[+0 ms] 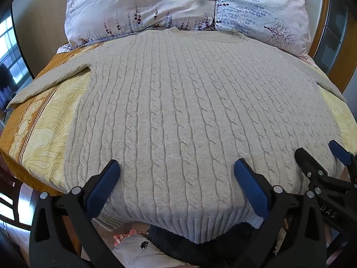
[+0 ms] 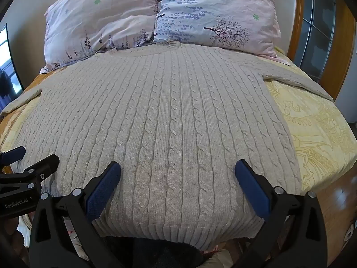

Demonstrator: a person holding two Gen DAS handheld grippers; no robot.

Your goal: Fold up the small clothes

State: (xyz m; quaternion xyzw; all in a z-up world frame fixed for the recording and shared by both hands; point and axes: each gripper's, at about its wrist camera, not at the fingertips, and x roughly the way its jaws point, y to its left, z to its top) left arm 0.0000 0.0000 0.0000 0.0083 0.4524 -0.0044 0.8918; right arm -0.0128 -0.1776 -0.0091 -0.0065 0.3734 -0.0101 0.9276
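Note:
A beige cable-knit sweater [image 1: 178,111] lies flat on the bed, collar toward the pillows, sleeves spread out to both sides. It also fills the right wrist view [image 2: 165,122]. Its ribbed hem hangs over the near bed edge. My left gripper [image 1: 177,167] is open and empty, hovering over the hem's left half. My right gripper [image 2: 177,168] is open and empty over the hem's right half. The right gripper's fingers [image 1: 312,160] show at the right of the left wrist view, and the left gripper's fingers [image 2: 29,158] show at the left of the right wrist view.
Two floral pillows [image 1: 178,2] lie behind the collar. A yellow patterned bedsheet [image 2: 312,129] shows beside the sweater. A wooden headboard frame [image 2: 299,17] stands at the right. Wooden floor [image 2: 334,201] shows past the bed edge.

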